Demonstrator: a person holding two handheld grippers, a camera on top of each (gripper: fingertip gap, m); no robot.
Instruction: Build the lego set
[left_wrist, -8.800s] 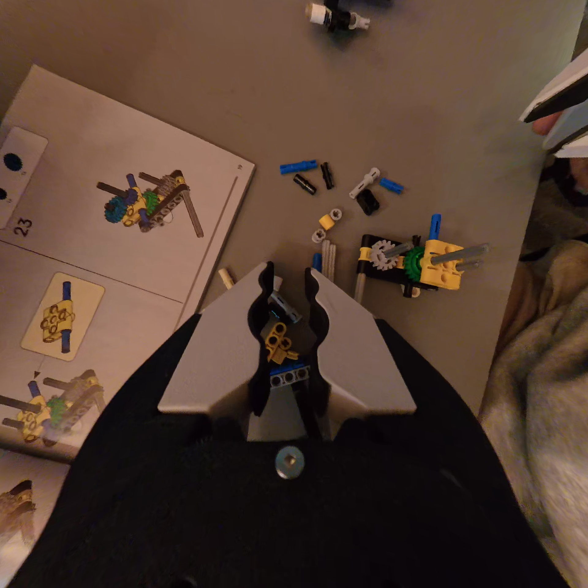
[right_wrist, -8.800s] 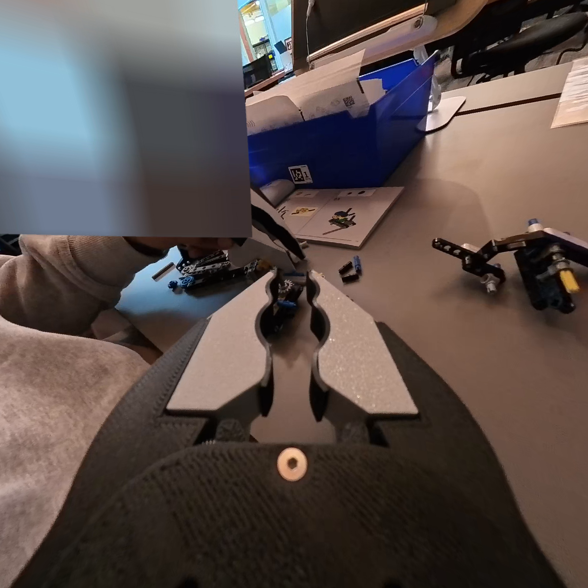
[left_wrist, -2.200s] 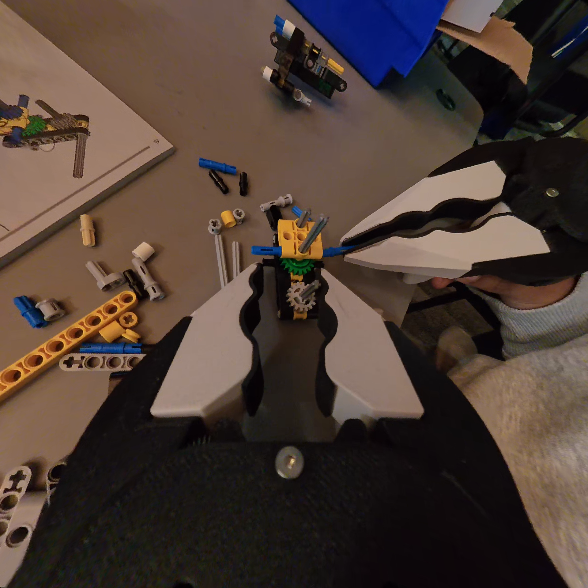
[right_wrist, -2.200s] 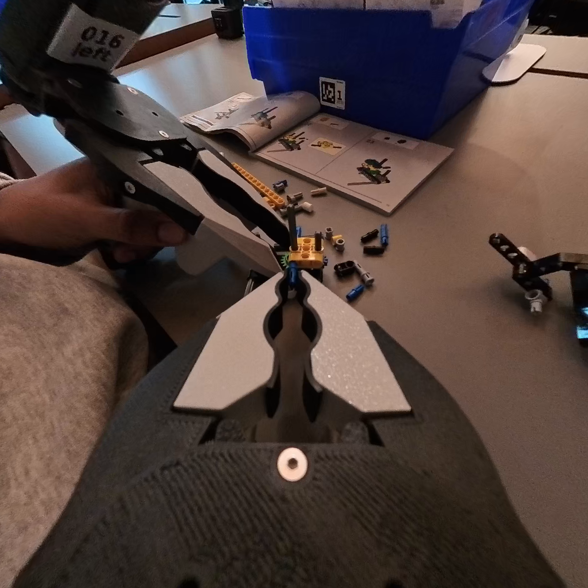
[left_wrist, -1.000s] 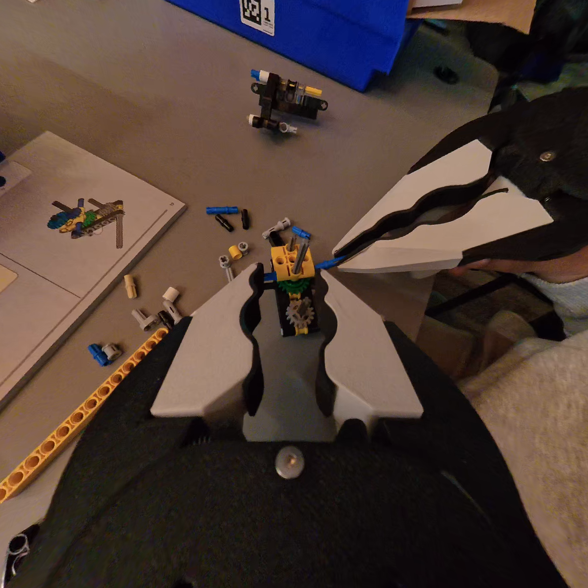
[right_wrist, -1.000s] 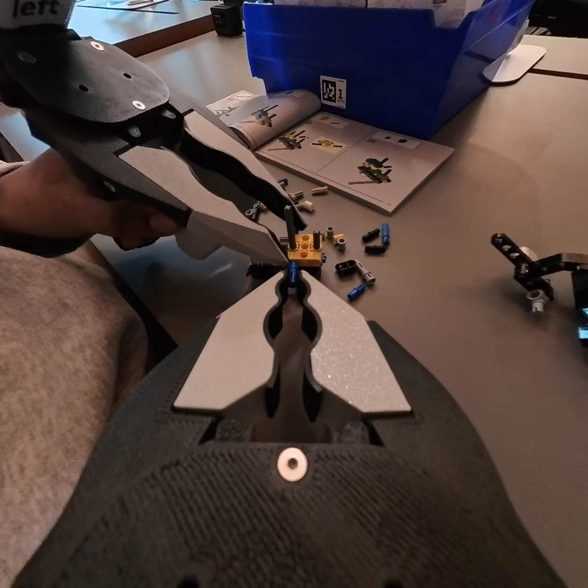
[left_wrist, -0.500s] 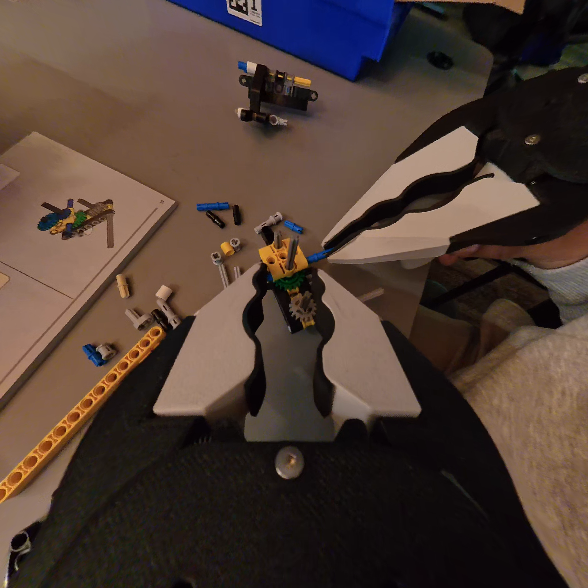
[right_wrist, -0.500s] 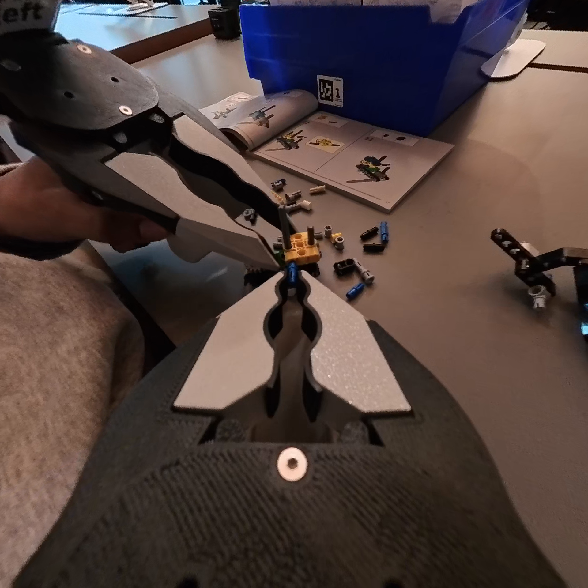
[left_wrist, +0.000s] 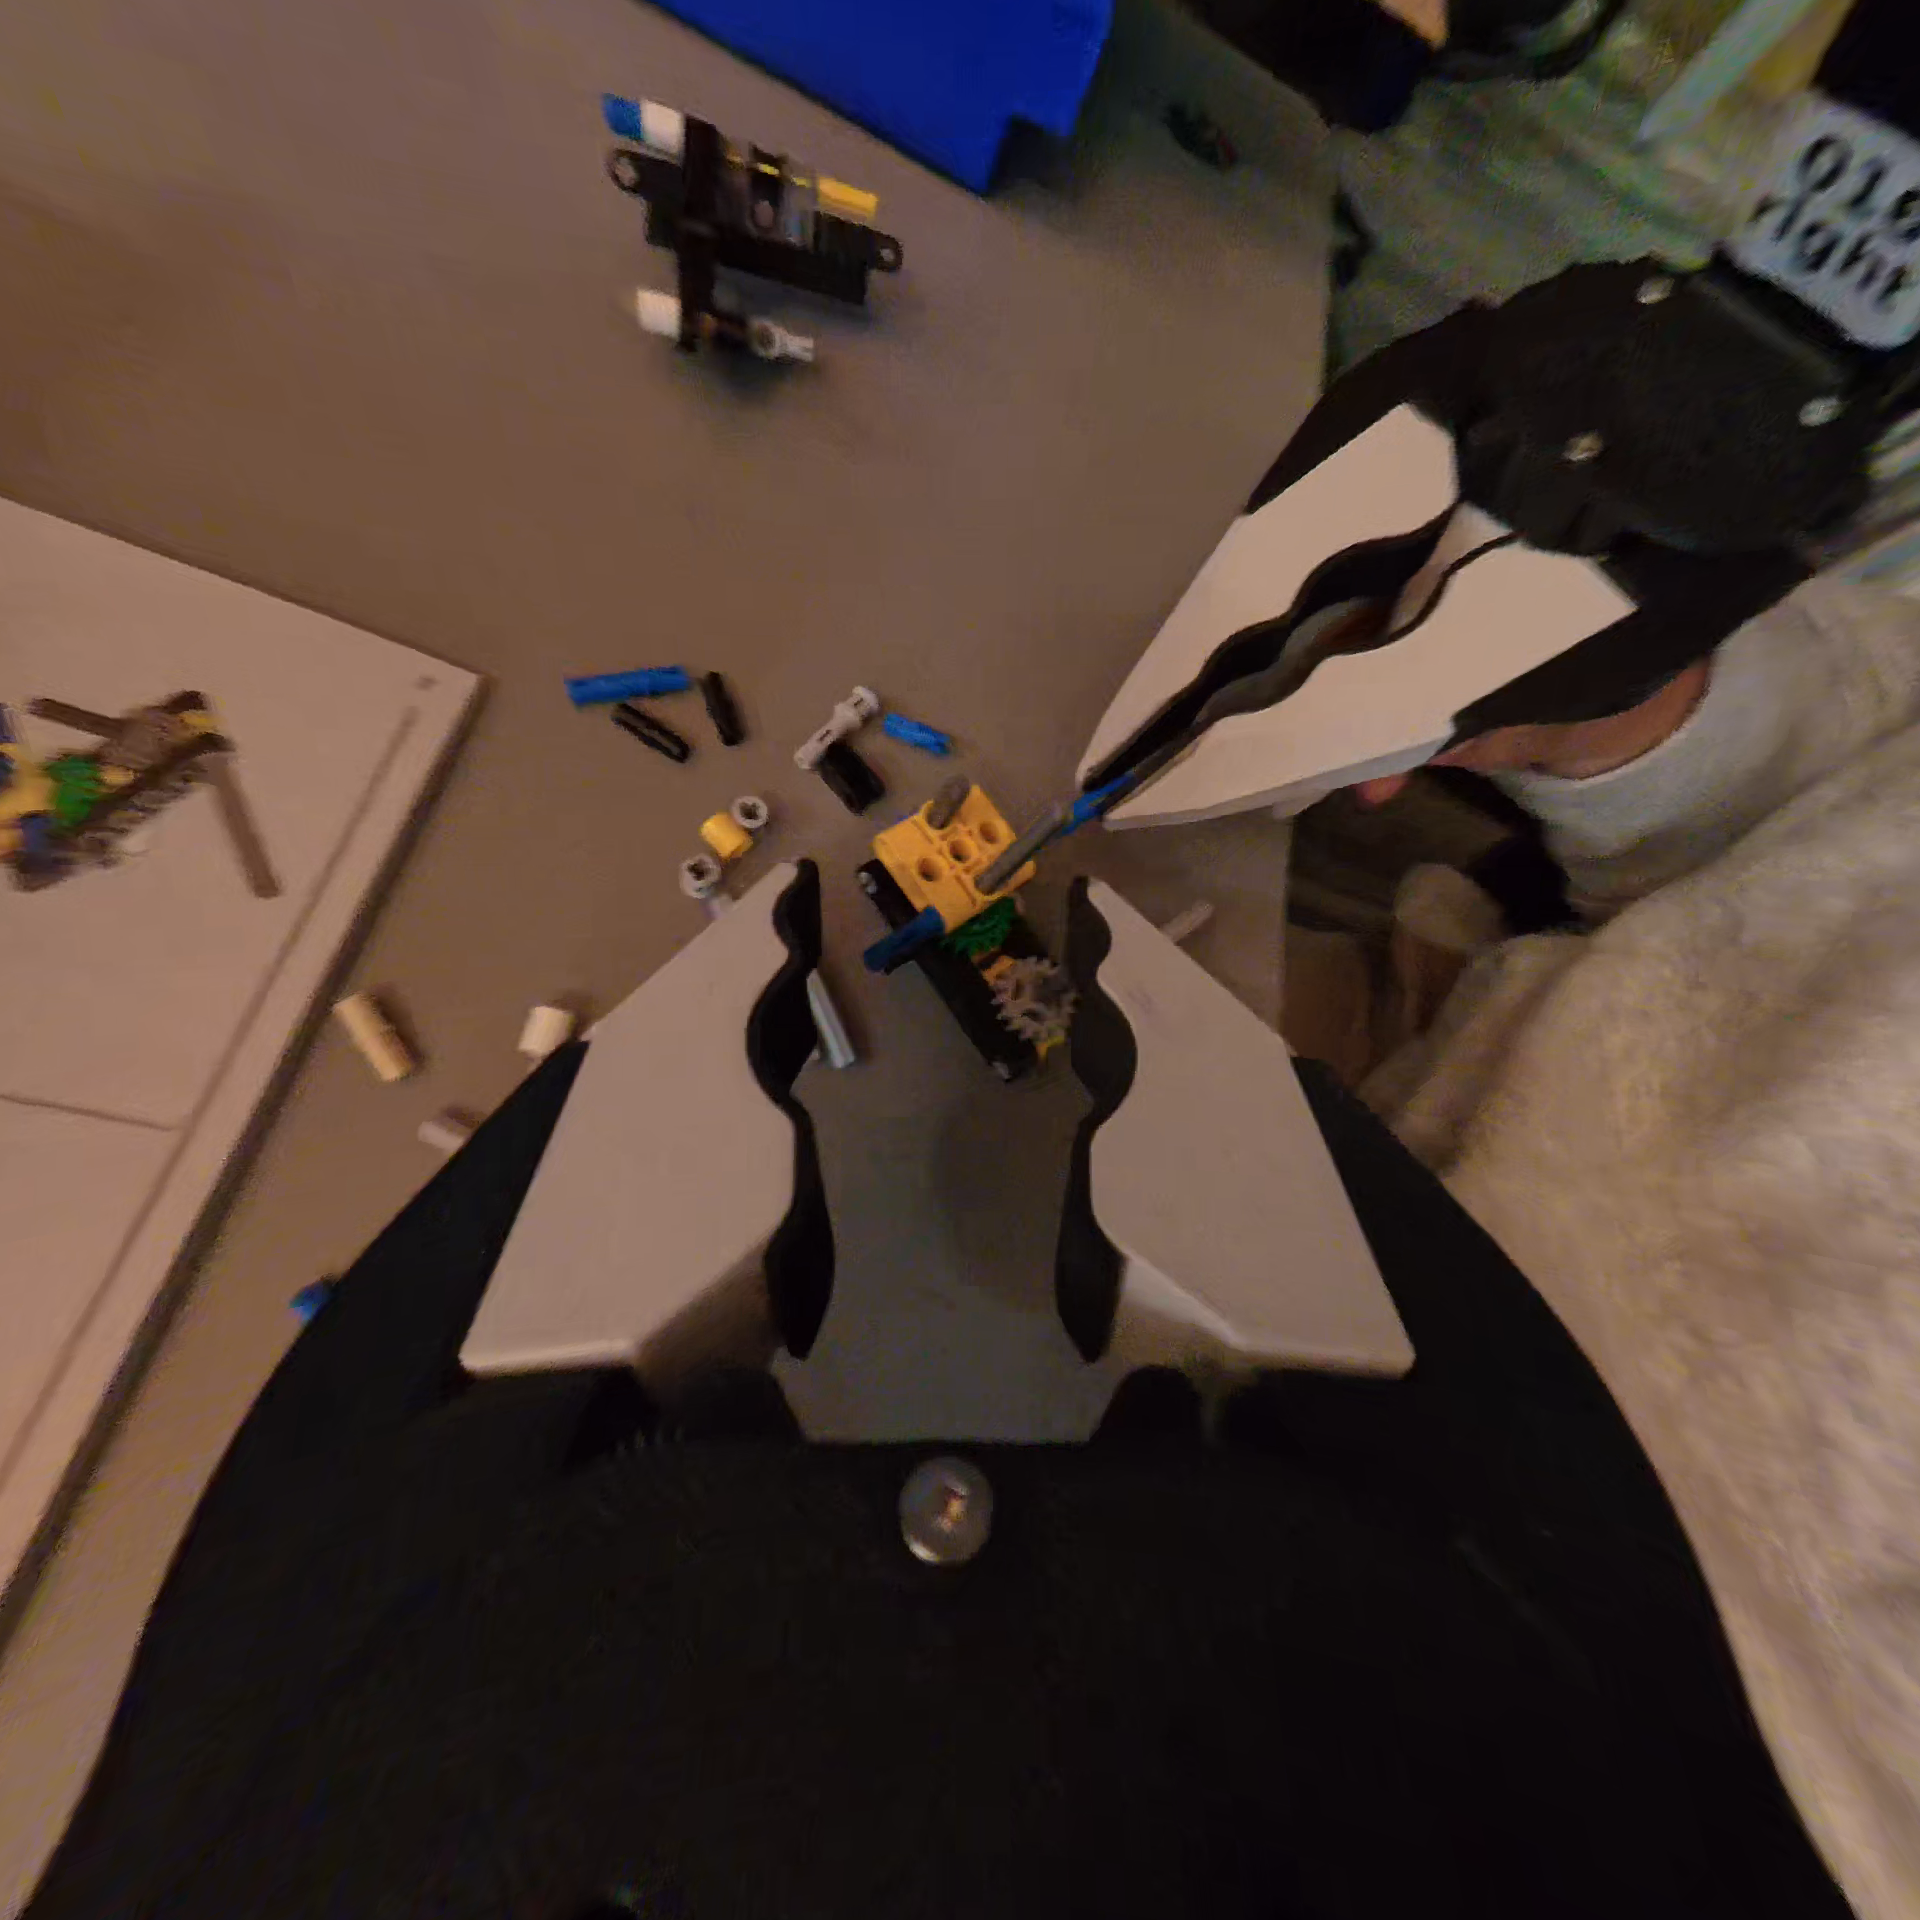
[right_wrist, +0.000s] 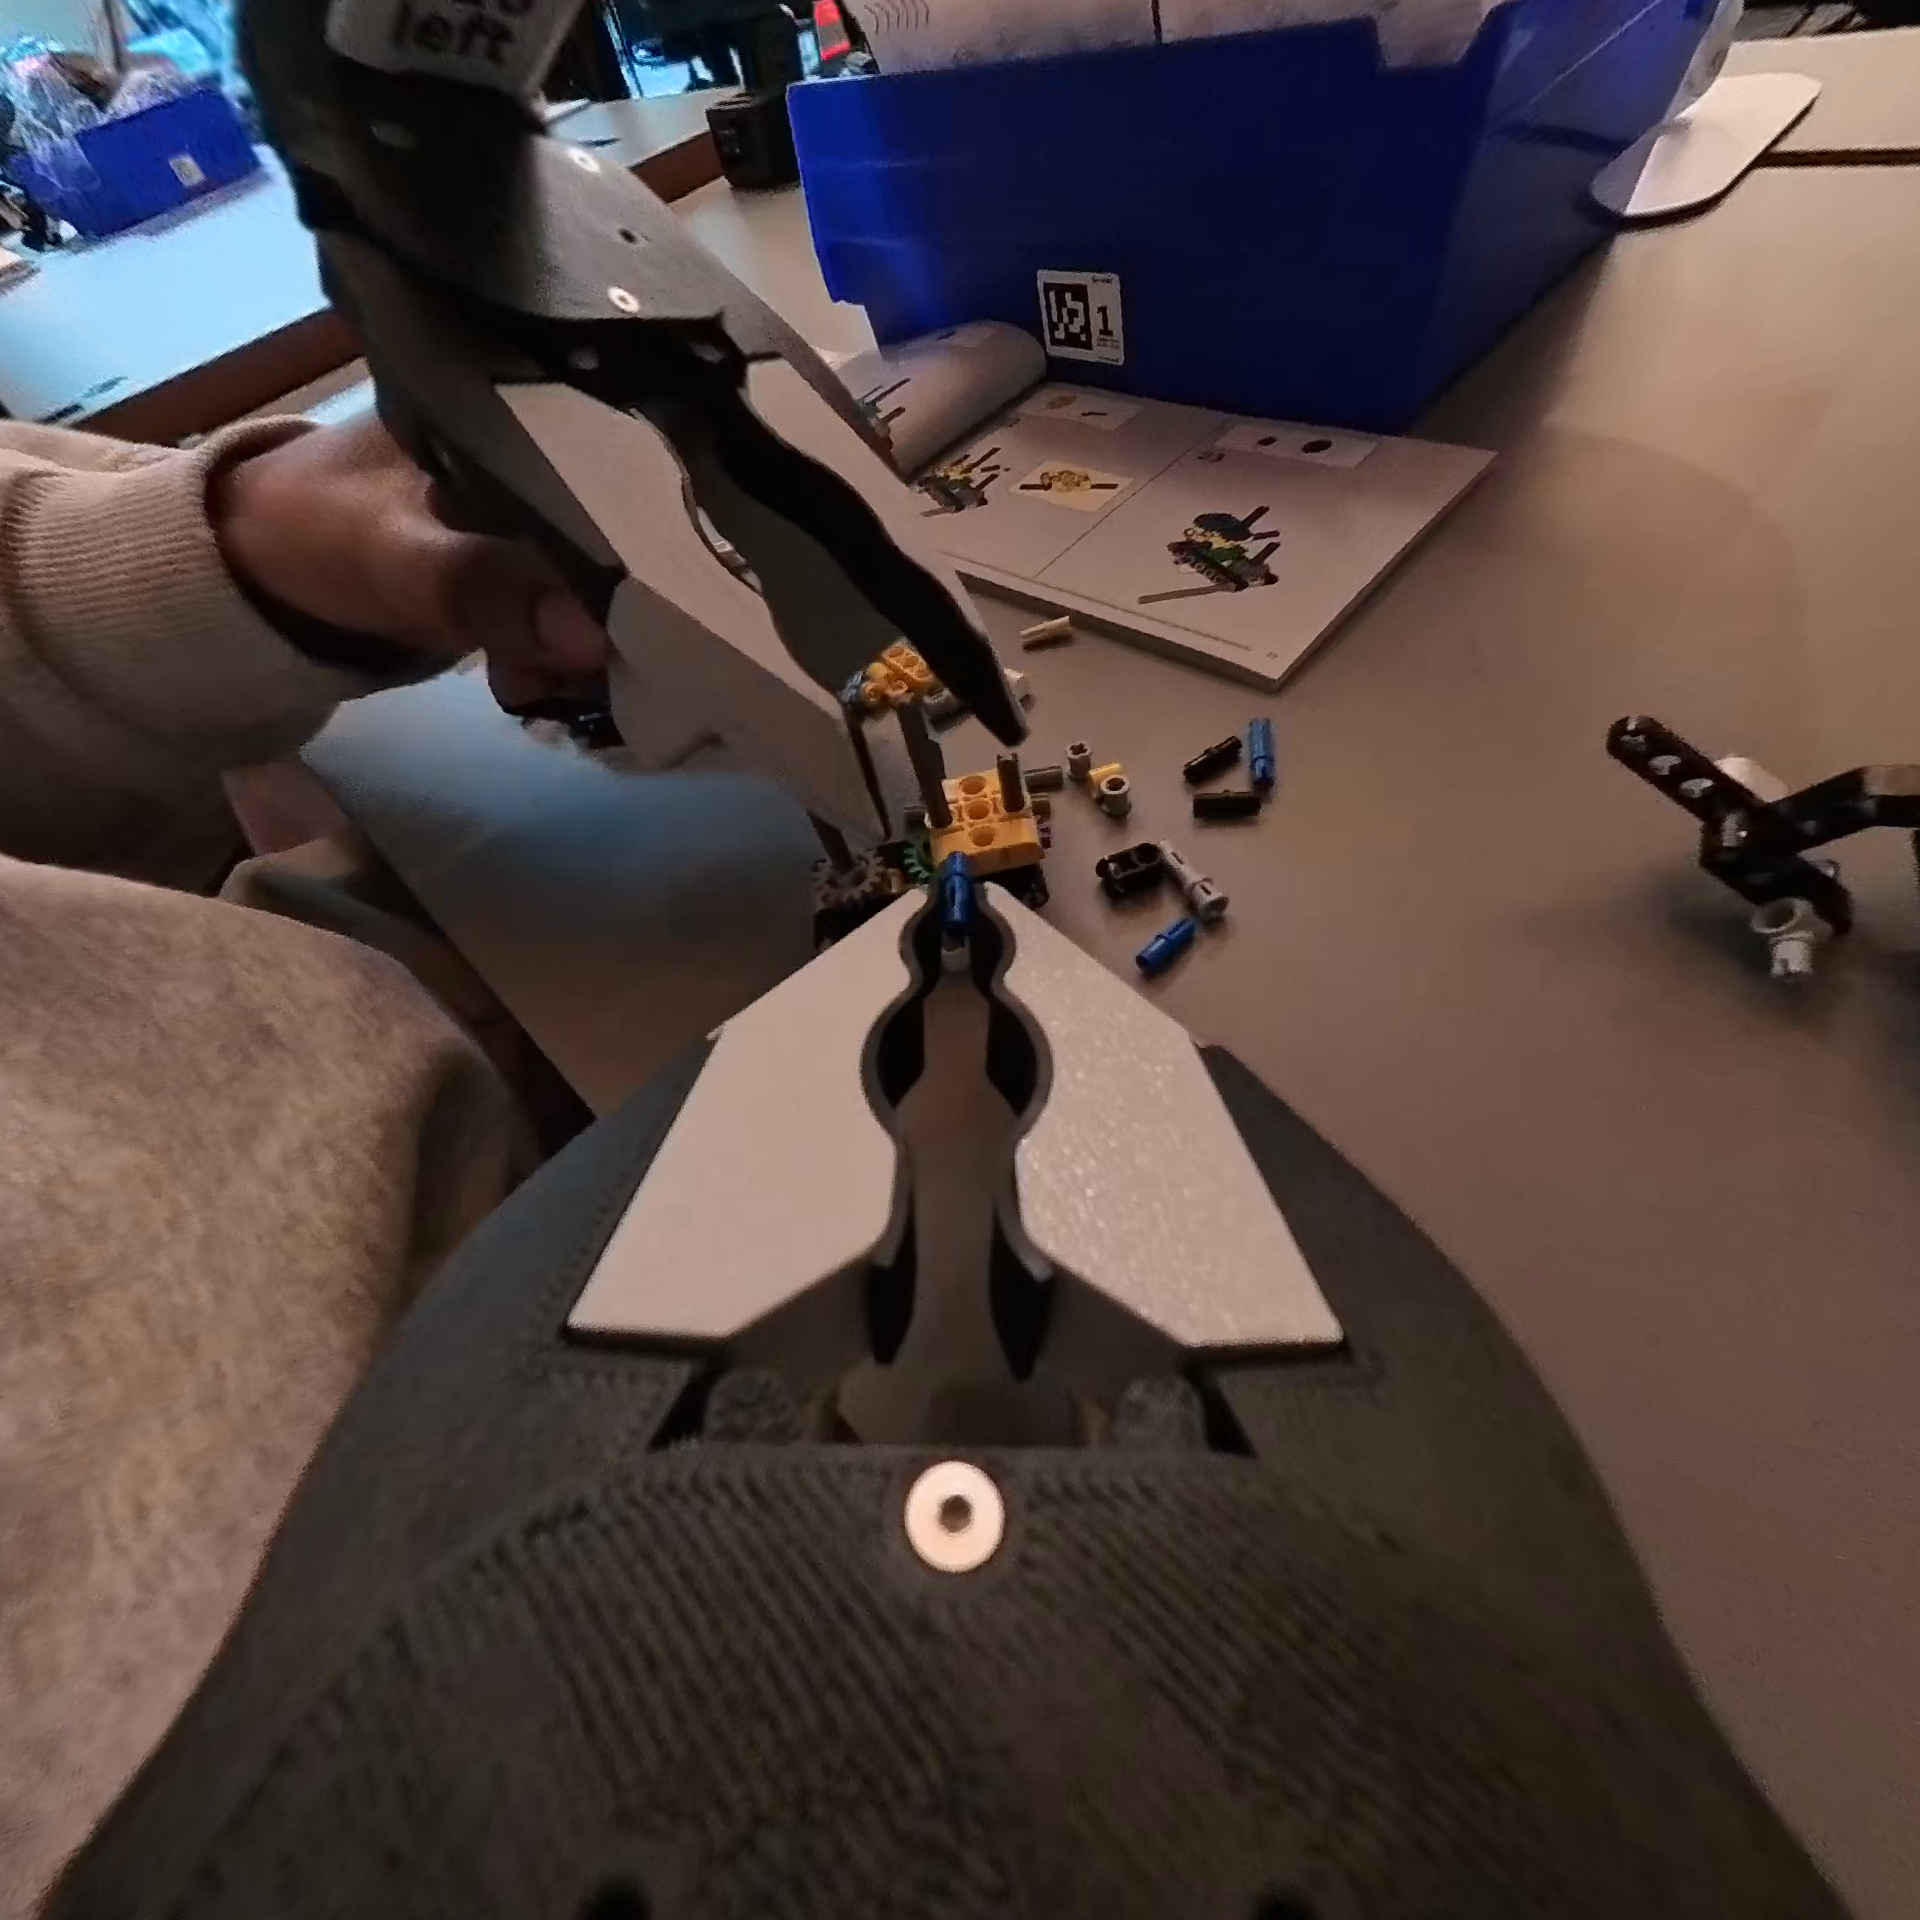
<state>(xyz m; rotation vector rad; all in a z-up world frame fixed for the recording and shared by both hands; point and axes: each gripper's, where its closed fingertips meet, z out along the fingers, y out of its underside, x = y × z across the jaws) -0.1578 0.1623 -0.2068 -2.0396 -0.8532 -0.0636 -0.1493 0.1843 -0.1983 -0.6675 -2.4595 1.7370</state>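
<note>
The small assembly (left_wrist: 951, 847), a yellow block with grey axles, a green and a grey gear and a black beam, lies tilted between my left gripper's (left_wrist: 940, 888) spread fingers. It is close against the right finger and clear of the left one. My left gripper is open. My right gripper (right_wrist: 954, 906) is shut on a blue pin (right_wrist: 954, 896) that sticks out of the yellow block (right_wrist: 982, 821). In the left wrist view the right gripper (left_wrist: 1107, 800) comes in from the right. In the right wrist view the left gripper (right_wrist: 935, 774) hangs over the assembly.
The open instruction booklet (left_wrist: 208, 831) lies at the left, a blue bin (right_wrist: 1247, 208) behind it. A second black assembly (left_wrist: 748, 229) sits farther out. Loose pins and bushes (left_wrist: 720, 834) are scattered by the work. The table edge (left_wrist: 1226, 935) and a person's sleeve (right_wrist: 208, 1143) are close. The tips of both grippers are at nearly the same place.
My left gripper has opened off the assembly, which has turned and tilted to the right. My right gripper keeps its grip on the blue pin. The left view has shifted closer.
</note>
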